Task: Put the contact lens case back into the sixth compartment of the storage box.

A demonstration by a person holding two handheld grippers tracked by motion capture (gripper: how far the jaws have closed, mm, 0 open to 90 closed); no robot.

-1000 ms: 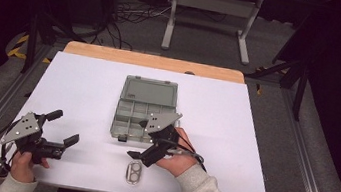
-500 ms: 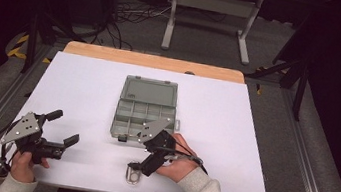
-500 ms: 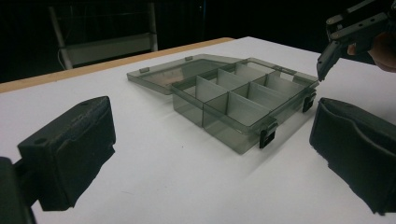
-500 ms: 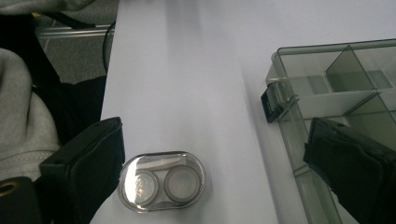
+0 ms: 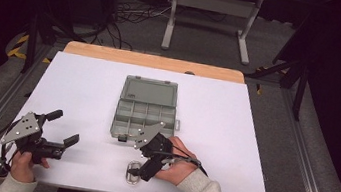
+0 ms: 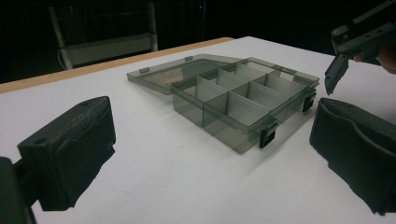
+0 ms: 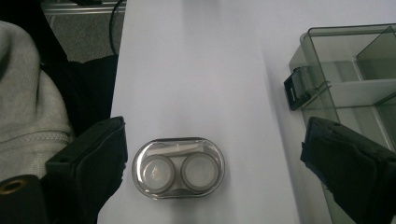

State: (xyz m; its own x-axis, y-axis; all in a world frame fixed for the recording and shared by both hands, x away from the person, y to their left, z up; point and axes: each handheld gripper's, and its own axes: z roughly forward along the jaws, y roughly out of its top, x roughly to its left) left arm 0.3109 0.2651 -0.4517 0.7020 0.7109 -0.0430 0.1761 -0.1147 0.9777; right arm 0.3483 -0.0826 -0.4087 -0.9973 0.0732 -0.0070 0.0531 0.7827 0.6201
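A small oval clear case (image 7: 178, 168) with two round wells lies flat on the white table (image 5: 233, 135) near its front edge. My right gripper (image 7: 215, 140) hangs over it, pointing down, with one jaw on each side. Its jaws have just been closing; the case lies between them and the pads do not press on it. In the high view the right gripper (image 5: 136, 171) partly covers the oval case (image 5: 132, 177). A grey see-through compartment box (image 5: 146, 110) lies open just behind. My left gripper (image 5: 64, 126) rests open at the front left with nothing in it.
The box (image 6: 233, 93) has several bare compartments, a lid folded flat behind, and black latches on its front wall. A grey sleeve (image 7: 28, 93) lies left of the right gripper. The table's wooden far edge (image 5: 153, 61) faces metal stands and cables on the floor.
My right gripper has moved from the box's front edge toward the table's near edge and now stands over the oval case. The left gripper has stayed put.
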